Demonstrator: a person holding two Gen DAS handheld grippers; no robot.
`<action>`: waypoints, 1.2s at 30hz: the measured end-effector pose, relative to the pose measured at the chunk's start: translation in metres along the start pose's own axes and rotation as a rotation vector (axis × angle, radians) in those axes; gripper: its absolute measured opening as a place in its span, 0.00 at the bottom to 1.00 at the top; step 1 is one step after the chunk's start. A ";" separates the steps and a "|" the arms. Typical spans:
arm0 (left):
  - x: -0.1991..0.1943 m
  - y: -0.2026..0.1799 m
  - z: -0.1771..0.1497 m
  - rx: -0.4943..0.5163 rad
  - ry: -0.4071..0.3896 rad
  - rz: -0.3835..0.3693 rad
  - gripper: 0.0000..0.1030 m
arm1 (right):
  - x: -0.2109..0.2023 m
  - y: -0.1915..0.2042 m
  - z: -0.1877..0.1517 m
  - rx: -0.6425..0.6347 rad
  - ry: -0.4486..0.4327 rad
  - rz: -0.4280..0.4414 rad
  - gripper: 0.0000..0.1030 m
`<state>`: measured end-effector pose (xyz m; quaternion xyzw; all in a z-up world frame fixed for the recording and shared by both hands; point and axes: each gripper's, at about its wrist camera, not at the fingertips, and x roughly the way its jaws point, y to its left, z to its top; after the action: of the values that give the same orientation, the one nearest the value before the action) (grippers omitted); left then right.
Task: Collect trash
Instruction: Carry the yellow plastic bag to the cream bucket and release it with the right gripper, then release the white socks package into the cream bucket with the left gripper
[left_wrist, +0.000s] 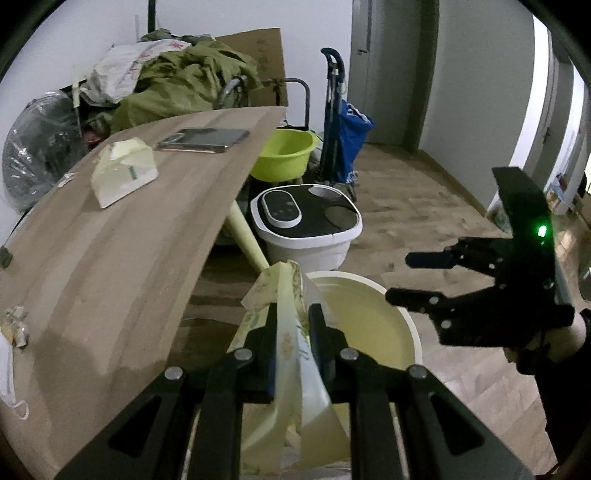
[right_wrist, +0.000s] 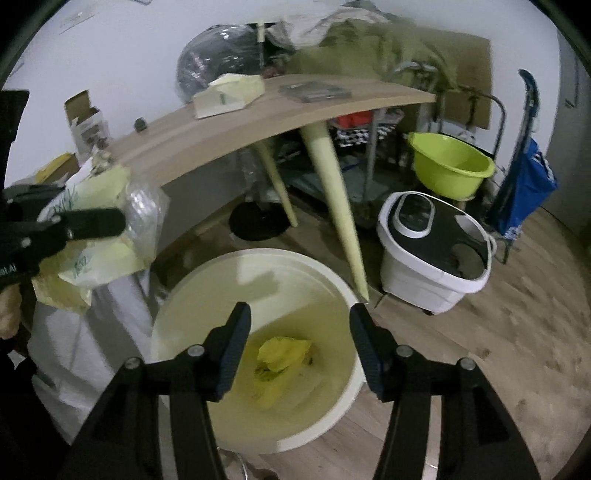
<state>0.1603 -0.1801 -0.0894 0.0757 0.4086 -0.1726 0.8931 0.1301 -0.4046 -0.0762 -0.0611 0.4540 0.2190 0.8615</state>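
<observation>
My left gripper (left_wrist: 293, 314) is shut on a pale printed plastic wrapper (left_wrist: 291, 354) and holds it beside the table edge, above the near rim of a white round bin (left_wrist: 369, 295). In the right wrist view the same wrapper (right_wrist: 96, 236) hangs left of the bin (right_wrist: 258, 266). My right gripper (right_wrist: 299, 325) is open and empty, right over the bin, where a crumpled yellow wrapper (right_wrist: 282, 352) lies at the bottom. It also shows in the left wrist view (left_wrist: 410, 277), open, beyond the bin.
A wooden table (left_wrist: 122, 229) holds a tissue pack (left_wrist: 123, 171), a phone (left_wrist: 203, 140), crumpled paper (left_wrist: 14, 326) and a face mask (left_wrist: 9, 384). On the floor are a white foot bath (right_wrist: 436, 247), a green basin (right_wrist: 448, 164) and a blue cart (right_wrist: 524, 177).
</observation>
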 end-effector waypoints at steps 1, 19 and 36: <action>0.002 -0.001 0.000 0.003 0.002 -0.005 0.13 | -0.003 -0.002 -0.001 0.006 -0.002 -0.007 0.52; 0.027 -0.006 -0.004 -0.014 0.060 -0.059 0.57 | -0.024 -0.002 -0.002 0.032 -0.006 -0.103 0.57; -0.034 0.016 -0.001 -0.054 -0.059 0.024 0.65 | -0.042 0.034 0.025 -0.054 -0.062 -0.084 0.58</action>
<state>0.1447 -0.1569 -0.0645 0.0513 0.3858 -0.1529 0.9084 0.1136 -0.3799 -0.0242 -0.0965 0.4179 0.1969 0.8817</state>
